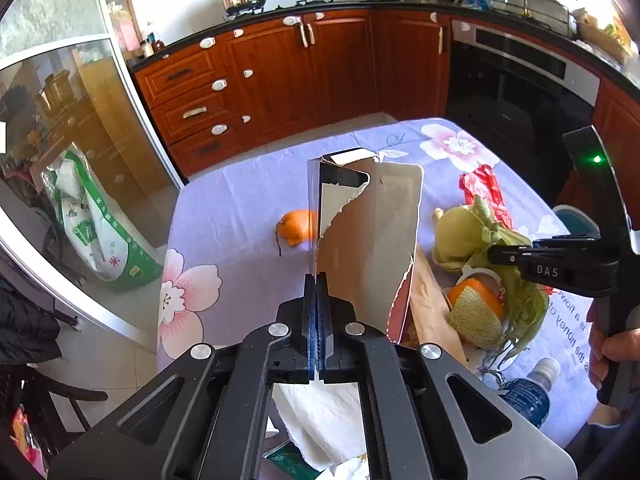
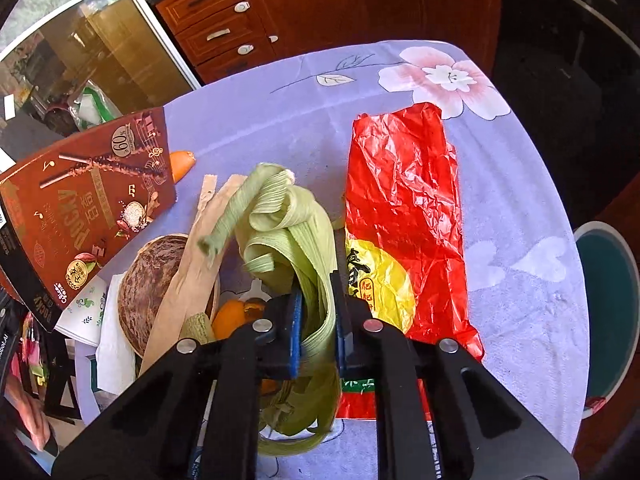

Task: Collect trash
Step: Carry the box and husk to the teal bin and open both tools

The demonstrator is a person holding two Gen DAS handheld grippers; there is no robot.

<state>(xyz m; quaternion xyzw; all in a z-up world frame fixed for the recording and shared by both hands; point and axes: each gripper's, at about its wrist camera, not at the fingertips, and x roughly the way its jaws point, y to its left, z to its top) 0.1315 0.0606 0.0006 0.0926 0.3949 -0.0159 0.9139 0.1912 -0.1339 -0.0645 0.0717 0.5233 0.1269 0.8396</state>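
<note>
In the left wrist view the left gripper (image 1: pixel 317 292) sits at lower centre, its blue-padded jaws pressed together on the lower edge of a torn Pocky snack box (image 1: pixel 372 236), which stands upright above the jaws and shows its plain grey-brown inside. Behind the box, left of centre, an orange peel (image 1: pixel 298 227) lies on the lilac flowered tablecloth (image 1: pixel 240 216). A crumpled white paper towel (image 1: pixel 320 420) shows under the gripper at the bottom of the frame.

At the right edge of that view the right gripper (image 1: pixel 496 255) reaches in from the right, held by a hand (image 1: pixel 608 344), with its tip against the green corn husks (image 1: pixel 476 232). Just below the husks lie a melon rind (image 1: pixel 476 316) and another orange piece (image 1: pixel 472 294), and a plastic bottle (image 1: pixel 528 388) lies at lower right.

In the right wrist view the right gripper (image 2: pixel 316 320) is at lower centre, its jaws pinching a bundle of the corn husks (image 2: pixel 288 216) that curl up and away from it. A red and yellow plastic bag (image 2: pixel 404 208) lies flat just to the right of the husks. On the left the box's printed brown face (image 2: pixel 88 208) is tilted above the table, with a coconut shell half (image 2: pixel 152 284) below it and a strip of brown paper (image 2: pixel 192 264) between shell and husks. A teal bin (image 2: pixel 612 308) shows past the table edge at the right
</note>
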